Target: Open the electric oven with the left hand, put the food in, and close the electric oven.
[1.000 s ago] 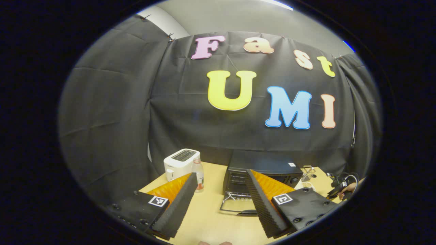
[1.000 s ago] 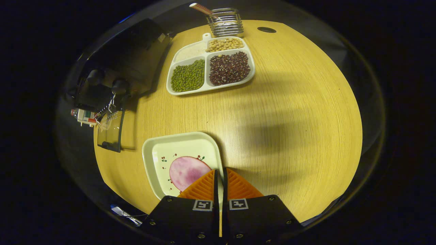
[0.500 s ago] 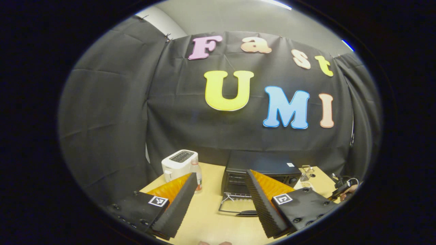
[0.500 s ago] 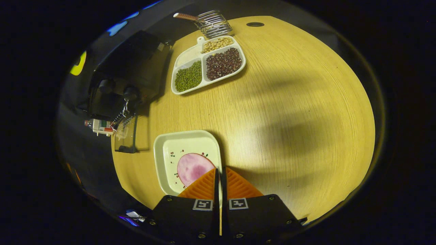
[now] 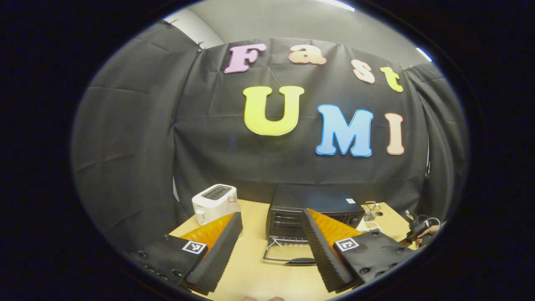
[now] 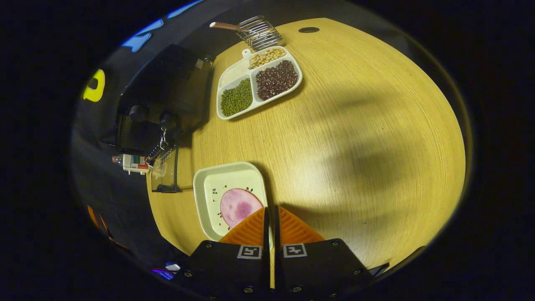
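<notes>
In the right gripper view my right gripper (image 6: 270,213) is shut on the right rim of a square white plate (image 6: 228,192). The plate carries a round pink slice of ham (image 6: 238,206). The black electric oven (image 6: 161,104) stands to the upper left, with its glass door (image 6: 166,169) folded down flat. In the left gripper view my left gripper (image 5: 271,214) is open and holds nothing. It is well back from the oven (image 5: 311,205), whose door (image 5: 288,254) lies open in front. At the far right a hand holds the other gripper (image 5: 419,234).
A white toaster (image 5: 214,202) stands left of the oven. A white divided tray (image 6: 259,81) of green, dark red and pale beans sits at the back of the wooden table (image 6: 355,133). Beside it is a wire rack (image 6: 259,31). A small bottle (image 6: 131,161) shows past the oven door.
The right gripper has carried the plate a little toward the oven, which now shows more fully. The left gripper's view has drifted so the oven and toaster sit further left; it stays open.
</notes>
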`<state>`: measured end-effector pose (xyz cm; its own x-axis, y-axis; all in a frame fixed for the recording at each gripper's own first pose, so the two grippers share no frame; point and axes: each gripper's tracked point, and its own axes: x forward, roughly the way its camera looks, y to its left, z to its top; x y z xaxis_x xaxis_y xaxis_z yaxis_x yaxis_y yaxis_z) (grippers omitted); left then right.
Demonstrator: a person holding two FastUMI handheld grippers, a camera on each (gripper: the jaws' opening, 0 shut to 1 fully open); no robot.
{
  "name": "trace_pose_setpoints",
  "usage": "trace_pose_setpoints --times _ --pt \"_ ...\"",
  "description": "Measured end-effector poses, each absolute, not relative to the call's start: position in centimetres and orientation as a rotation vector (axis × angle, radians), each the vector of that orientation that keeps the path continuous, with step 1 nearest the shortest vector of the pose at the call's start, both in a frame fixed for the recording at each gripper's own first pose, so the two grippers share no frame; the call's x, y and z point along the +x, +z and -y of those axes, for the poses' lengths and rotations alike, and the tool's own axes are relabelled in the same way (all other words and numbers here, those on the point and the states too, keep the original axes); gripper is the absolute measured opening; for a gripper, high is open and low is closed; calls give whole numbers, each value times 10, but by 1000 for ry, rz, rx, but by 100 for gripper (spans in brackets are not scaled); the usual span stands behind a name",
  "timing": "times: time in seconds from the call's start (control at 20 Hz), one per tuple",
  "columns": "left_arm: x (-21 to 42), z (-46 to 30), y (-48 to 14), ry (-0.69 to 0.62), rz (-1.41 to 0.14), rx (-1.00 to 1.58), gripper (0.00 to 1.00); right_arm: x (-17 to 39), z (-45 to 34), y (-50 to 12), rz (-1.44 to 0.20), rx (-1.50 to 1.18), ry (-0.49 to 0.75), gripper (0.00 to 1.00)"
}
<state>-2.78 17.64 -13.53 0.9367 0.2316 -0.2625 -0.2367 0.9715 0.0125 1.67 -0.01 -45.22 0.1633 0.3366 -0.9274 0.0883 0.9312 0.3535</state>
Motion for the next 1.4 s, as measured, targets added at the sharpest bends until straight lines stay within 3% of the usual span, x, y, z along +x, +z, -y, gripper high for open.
trace_pose_setpoints --times 0.05,0.1,0.15,0.2,0.3,0.4,1.0,1.05,1.1,1.25,1.35,1.4 --pt "-28 -176 -136 240 -268 -20 100 16 0 -452 -1413 340 177 13" --pt "-29 -176 -137 240 -269 -21 100 19 0 -450 -1415 330 173 13" --pt "-30 -177 -136 241 -271 -23 100 18 -3 -451 -1421 311 171 21" --pt "-32 -177 -137 242 -274 -23 96 20 -4 -452 -1424 283 168 21" --pt "-33 -179 -139 245 -280 -22 100 22 -7 -449 -1426 220 177 20" --pt "-34 -182 -141 251 -283 -25 96 24 -10 -450 -1430 178 191 20" --pt "-35 -182 -147 251 -306 -24 100 20 -26 -452 -1453 113 261 20" --pt "-34 -182 -148 253 -310 -22 96 20 -27 -457 -1457 111 258 21" --pt "-34 -182 -149 251 -311 -23 100 23 -27 -457 -1449 103 259 21" --pt "-31 -177 -152 242 -311 -31 96 19 -24 -460 -1427 -65 318 20" --pt "-29 -174 -153 240 -312 -37 96 18 -31 -460 -1371 -146 389 21" --pt "-28 -172 -154 236 -312 -41 100 17 -33 -453 -1378 -121 367 21"
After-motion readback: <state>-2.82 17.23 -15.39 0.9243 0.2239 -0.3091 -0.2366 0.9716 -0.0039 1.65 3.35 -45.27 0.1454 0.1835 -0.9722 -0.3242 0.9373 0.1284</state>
